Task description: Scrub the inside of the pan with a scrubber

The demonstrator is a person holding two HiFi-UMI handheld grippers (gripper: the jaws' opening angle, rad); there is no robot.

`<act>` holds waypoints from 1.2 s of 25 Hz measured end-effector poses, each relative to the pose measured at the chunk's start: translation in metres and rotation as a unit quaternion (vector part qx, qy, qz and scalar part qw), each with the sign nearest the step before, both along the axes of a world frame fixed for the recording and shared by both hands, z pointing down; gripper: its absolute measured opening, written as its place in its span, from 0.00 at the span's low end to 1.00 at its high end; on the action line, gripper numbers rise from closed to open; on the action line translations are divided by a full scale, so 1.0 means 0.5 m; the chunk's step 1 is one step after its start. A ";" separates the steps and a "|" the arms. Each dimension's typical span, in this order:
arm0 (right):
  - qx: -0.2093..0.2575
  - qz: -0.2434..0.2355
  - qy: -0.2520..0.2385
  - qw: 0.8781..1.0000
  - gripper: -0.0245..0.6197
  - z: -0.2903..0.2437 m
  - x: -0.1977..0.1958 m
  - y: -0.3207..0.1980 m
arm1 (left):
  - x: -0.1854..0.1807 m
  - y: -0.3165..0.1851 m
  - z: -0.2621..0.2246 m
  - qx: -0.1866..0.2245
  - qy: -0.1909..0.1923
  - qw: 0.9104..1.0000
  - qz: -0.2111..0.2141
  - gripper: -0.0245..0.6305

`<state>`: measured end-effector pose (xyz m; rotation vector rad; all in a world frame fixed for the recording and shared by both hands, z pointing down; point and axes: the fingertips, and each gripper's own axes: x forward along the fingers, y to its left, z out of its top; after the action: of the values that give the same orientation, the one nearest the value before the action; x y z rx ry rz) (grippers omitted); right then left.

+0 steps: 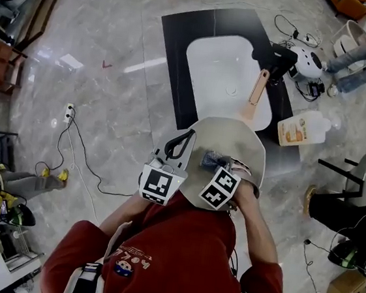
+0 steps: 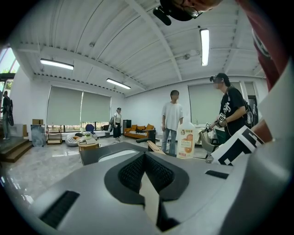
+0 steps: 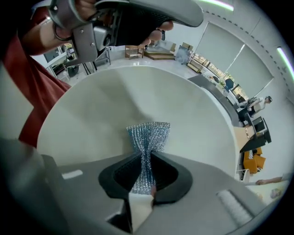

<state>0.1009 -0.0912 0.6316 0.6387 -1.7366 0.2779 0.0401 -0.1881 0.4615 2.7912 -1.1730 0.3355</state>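
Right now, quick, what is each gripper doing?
Left gripper: closed, beside the pan rim; whether it grips the pan cannot be told.
Right gripper: closed on the scrubber.

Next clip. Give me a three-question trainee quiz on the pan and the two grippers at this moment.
1. Multiple choice: what is the right gripper shut on?
A) a dish brush
B) a silvery mesh scrubber
C) nothing
2. True or false: the wooden handle of the pan points toward the person.
3. Fill in: the left gripper is shut on the pan's ____.

Key: 1 B; 2 false, it points away, over the sink; 3 rim.
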 end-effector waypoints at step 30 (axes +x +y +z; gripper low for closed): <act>0.476 0.343 -0.324 0.742 0.16 -0.613 0.274 -0.137 | 0.069 -0.070 -0.255 0.041 0.095 0.994 -0.022 0.04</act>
<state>0.2378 -0.1595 0.3253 2.1735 -2.1915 0.0785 0.0748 -0.2231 0.3339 2.7855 -1.2276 0.0160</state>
